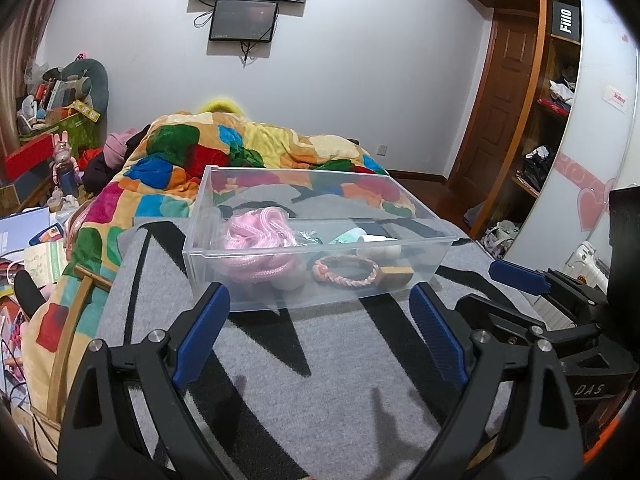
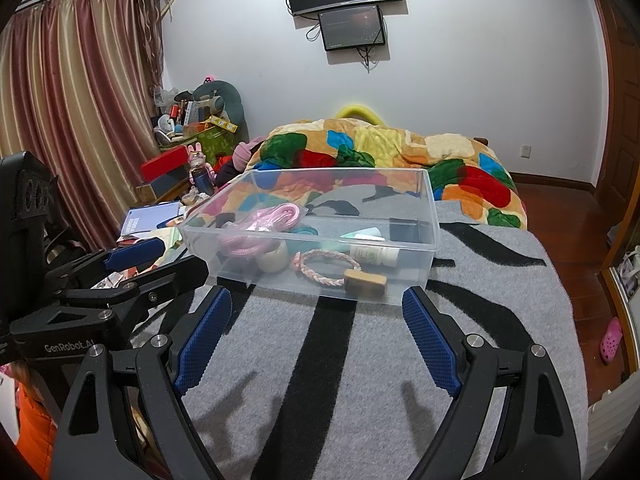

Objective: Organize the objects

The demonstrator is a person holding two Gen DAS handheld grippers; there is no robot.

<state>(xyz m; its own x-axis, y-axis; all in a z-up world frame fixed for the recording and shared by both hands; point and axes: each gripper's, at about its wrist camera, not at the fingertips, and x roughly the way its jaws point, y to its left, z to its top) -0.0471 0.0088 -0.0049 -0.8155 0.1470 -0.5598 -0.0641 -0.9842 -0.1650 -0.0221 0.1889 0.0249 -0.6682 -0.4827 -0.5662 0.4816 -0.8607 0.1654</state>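
Clear bin (image 1: 320, 240) on the grey striped blanket (image 1: 340, 360), at 12 o'clock from both tongs and just beyond their tips. Contents: pink cord (image 1: 256, 240) at the bin's 9 o'clock; braided bracelet (image 1: 346, 271) and wooden block (image 1: 396, 276) along the near wall at 6 o'clock; white bottle (image 2: 374, 255) and a pale green item (image 1: 346, 236) toward 3 o'clock; a small cream cup (image 2: 273, 258) beside the cord. Nothing loose shows on the blanket near the bin, so the sorting appears largely done, and the step in hand is judged to be a final check or a shift of the bin.

Left gripper (image 1: 320, 320): jaws spread wide, empty, low over the blanket. Right gripper (image 2: 316, 320): likewise spread and empty, at 3 o'clock from the left one.

To move the bin well, take opposite side walls at 9 and 3 o'clock, pinch the rims squarely, and lift level; the thin clear walls likely flex and slip. Beyond, at 12 o'clock, the patchwork quilt (image 1: 240, 152)
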